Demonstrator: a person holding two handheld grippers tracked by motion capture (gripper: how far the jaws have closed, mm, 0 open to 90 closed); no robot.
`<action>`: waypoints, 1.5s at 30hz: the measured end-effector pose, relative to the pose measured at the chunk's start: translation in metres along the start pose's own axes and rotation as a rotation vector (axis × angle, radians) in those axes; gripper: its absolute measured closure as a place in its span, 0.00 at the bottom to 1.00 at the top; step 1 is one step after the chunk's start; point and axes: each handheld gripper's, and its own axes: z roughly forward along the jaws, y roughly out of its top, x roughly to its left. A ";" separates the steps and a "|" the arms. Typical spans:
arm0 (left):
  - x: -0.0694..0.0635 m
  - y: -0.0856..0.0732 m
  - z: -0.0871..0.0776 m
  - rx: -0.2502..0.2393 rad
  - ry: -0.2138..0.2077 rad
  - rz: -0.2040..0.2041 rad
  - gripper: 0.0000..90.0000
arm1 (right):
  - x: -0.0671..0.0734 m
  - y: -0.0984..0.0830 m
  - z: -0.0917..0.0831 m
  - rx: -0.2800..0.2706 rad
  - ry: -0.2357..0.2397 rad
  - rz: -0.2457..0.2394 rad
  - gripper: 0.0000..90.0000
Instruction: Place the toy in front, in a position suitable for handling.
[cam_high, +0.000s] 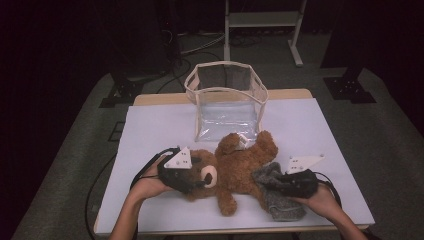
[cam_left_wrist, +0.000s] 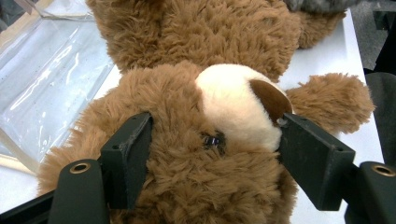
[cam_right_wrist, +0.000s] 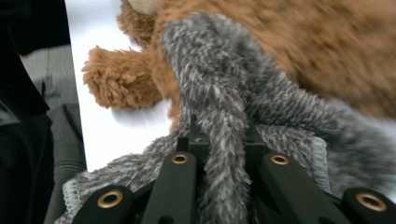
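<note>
Brown plush teddy bear (cam_high: 235, 167) held at both ends on the white table (cam_high: 150, 125)

High view: bare tabletop left of the left gripper (cam_high: 192, 182); clear plastic bag (cam_high: 227, 100) beyond. Left gripper view: jaws clamp the bear's head. Right gripper view: right gripper (cam_right_wrist: 223, 140) pinches the grey fuzzy cloth (cam_right_wrist: 219, 93) tight. No writing legible.

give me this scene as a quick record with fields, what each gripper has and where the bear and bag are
left gripper: jaws on either side of the brown plush teddy bear's head, pads against the fur
right gripper: shut on a fold of the grey fuzzy fabric garment
bear: lying on the white table, head toward the left gripper
garment: over the bear's lower body
clear plastic bag with beige trim: standing open beyond the bear
</note>
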 end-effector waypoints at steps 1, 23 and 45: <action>0.000 0.000 0.000 0.000 0.000 -0.002 0.30 | -0.001 -0.001 -0.003 0.000 -0.007 0.007 0.89; -0.003 -0.001 -0.001 0.018 -0.008 0.018 0.30 | -0.002 0.013 0.011 0.032 -0.040 -0.034 0.89; -0.004 -0.001 -0.002 0.029 -0.015 0.021 0.29 | 0.000 0.059 0.015 -0.016 -0.045 -0.095 0.89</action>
